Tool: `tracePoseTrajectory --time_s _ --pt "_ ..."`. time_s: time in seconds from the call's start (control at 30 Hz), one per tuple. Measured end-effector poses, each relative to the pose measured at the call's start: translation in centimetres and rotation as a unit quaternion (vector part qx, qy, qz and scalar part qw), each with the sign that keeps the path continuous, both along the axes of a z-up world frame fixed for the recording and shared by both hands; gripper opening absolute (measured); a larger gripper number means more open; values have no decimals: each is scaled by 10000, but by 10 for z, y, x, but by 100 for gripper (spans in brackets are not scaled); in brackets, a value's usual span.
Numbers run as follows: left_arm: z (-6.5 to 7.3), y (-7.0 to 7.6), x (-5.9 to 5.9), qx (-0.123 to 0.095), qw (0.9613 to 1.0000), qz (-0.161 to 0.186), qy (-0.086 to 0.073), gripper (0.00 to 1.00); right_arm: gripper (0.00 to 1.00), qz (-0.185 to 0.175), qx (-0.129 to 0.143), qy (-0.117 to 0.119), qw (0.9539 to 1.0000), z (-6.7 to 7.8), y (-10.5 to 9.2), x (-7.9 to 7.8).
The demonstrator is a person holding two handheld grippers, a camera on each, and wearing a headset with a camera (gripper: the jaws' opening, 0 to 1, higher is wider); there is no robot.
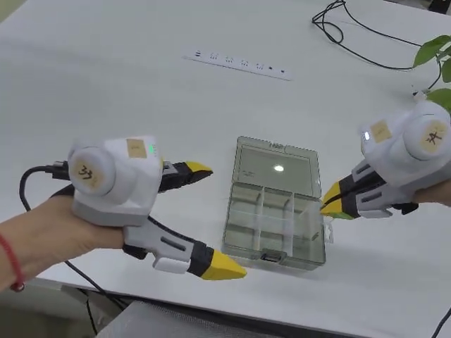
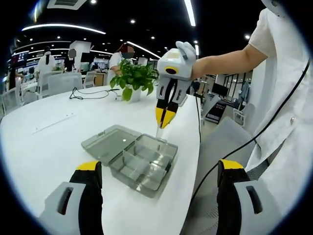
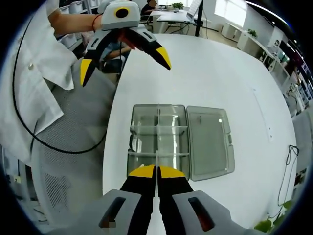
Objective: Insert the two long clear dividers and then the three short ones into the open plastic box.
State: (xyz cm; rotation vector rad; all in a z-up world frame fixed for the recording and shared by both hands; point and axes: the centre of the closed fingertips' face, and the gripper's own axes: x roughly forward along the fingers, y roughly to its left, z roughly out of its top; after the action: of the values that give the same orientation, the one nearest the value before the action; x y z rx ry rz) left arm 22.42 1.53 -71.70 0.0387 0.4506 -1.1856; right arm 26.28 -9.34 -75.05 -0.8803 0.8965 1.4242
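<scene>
Fingers of the left gripper stand wide apart above the smooth white bench, beside the box, a rectangular smoky-clear plastic tray, lid laid flat, already mostly partitioned. Fingers of the right gripper pinch what looks like a thin, clear short divider at the box's edge. It probably needs lowering upright into its slots.

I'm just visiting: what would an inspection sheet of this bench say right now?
Surface: white table.
Job's things: open plastic box, lid laid flat, dividers standing inside.
Clutter: power strip, potted plant.
Grippers: left gripper open beside the box, holding nothing; right gripper jaws shut on a clear divider at the box's edge.
Cables: black cable looped on the far side.
Surroundings: office, ceiling lights, people behind.
</scene>
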Motion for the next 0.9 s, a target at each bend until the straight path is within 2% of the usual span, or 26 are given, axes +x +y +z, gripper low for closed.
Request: tracePoseTrajectory --time_s 0.4,0.83,0.9 --pt "0 0 0 -82 9999 70 43 100 3 -27 -89 88 9999 -14 -5 7" --pt "-1 -1 1 -114 9999 58 51 100 3 9 -129 150 9998 -15 -3 4" --pt "0 -2 1 -110 9999 49 43 100 3 23 -169 97 9998 -18 -6 8"
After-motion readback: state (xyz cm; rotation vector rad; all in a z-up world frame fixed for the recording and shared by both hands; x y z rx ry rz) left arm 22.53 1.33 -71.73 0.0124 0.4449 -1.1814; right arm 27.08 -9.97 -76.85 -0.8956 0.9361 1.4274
